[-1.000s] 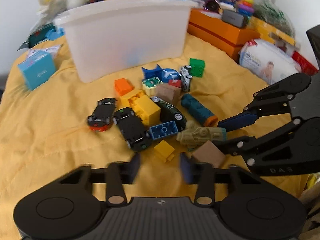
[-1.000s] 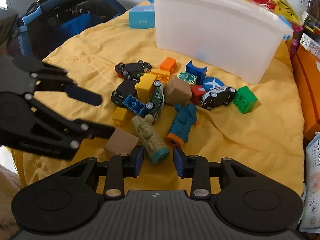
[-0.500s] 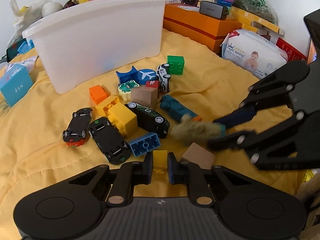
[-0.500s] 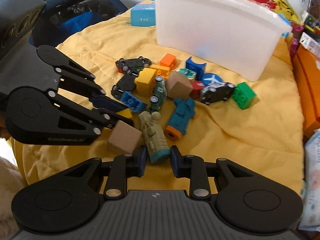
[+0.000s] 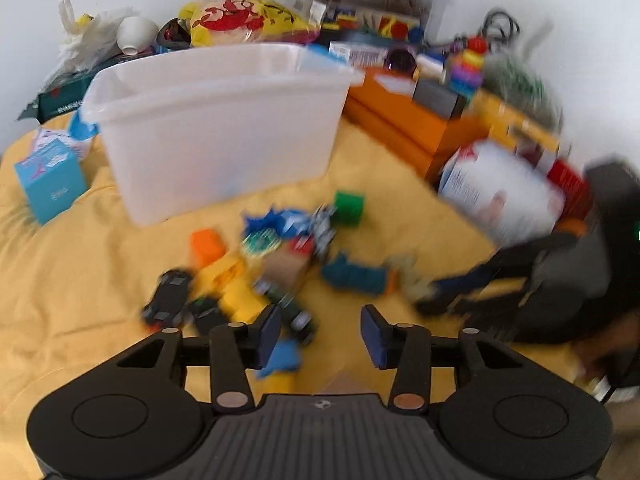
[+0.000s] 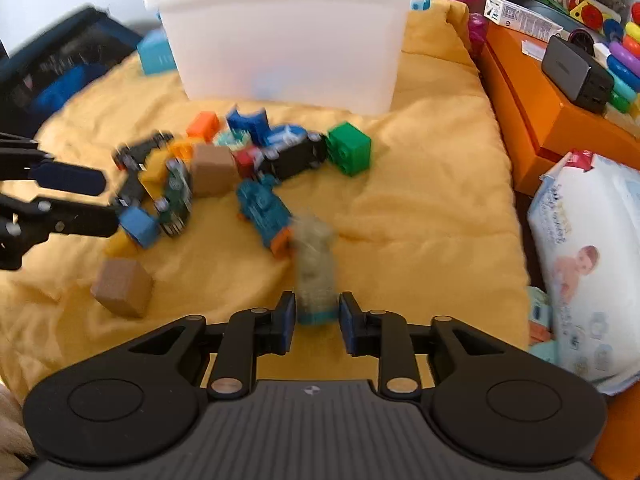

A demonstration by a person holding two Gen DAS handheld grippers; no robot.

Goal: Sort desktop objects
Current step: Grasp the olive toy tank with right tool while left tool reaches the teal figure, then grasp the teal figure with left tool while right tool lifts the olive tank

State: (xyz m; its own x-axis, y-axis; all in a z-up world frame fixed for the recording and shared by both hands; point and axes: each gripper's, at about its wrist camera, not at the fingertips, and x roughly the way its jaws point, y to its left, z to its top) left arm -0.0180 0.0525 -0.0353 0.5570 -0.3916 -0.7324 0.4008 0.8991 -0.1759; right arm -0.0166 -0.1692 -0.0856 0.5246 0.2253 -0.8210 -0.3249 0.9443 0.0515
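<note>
Olive toy vehicle (image 6: pixel 314 268) is gripped at its teal end by the right tongs (image 6: pixel 317 322), blurred, beside the teal toy (image 6: pixel 264 212). Left tongs (image 5: pixel 319 338) are spread wide, nothing held, above the toy pile. White bin (image 5: pixel 216 124) is seen behind on the yellow cloth (image 6: pixel 420 208).

The right gripper (image 6: pixel 317 323) has its fingers (image 6: pixel 286 322) closed on the teal end of a blurred olive toy (image 6: pixel 315 276). Beyond it a teal toy train (image 6: pixel 264 213) lies on the yellow cloth (image 6: pixel 420 216), with a green block (image 6: pixel 349 153), a black car (image 6: pixel 294 155) and a tan cube (image 6: pixel 122 287) around. The white bin (image 6: pixel 288 44) stands behind. The left gripper (image 6: pixel 108 200) reaches in beside a blue brick (image 6: pixel 139 226).
</note>
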